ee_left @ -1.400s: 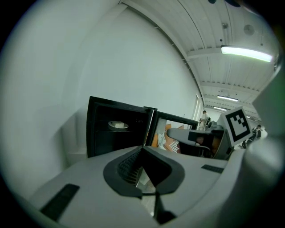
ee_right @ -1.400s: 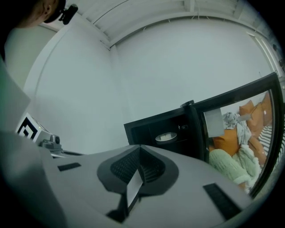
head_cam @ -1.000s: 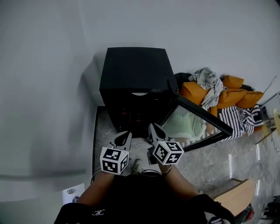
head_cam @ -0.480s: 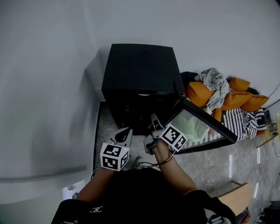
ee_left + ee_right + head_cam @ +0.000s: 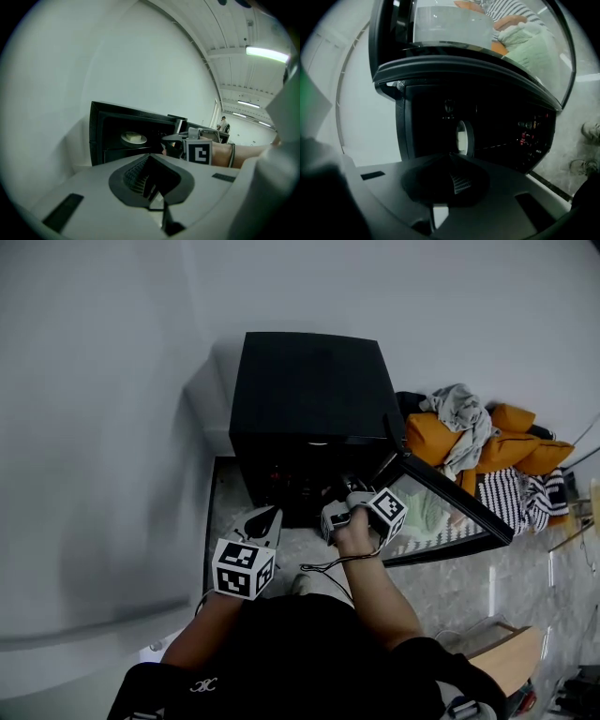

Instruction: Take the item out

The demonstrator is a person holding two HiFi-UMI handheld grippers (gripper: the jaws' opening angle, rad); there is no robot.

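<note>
A black oven stands on the floor with its glass door swung open to the right. Inside it a white plate carries a pale item; in the right gripper view that plate shows edge-on in the dark cavity. My right gripper is rolled onto its side at the front of the opening, shut and holding nothing; from its own camera the right gripper points straight at the plate. My left gripper hangs lower left of the opening, jaws together and empty, and its left gripper view faces the cavity.
Orange cushions with grey cloth and a striped fabric lie right of the door. A white wall fills the left. Shoes rest on the marble floor. A wooden board sits at the lower right.
My right gripper has rolled onto its side and moved forward toward the oven opening. The left gripper has shifted a little. The door stays open.
</note>
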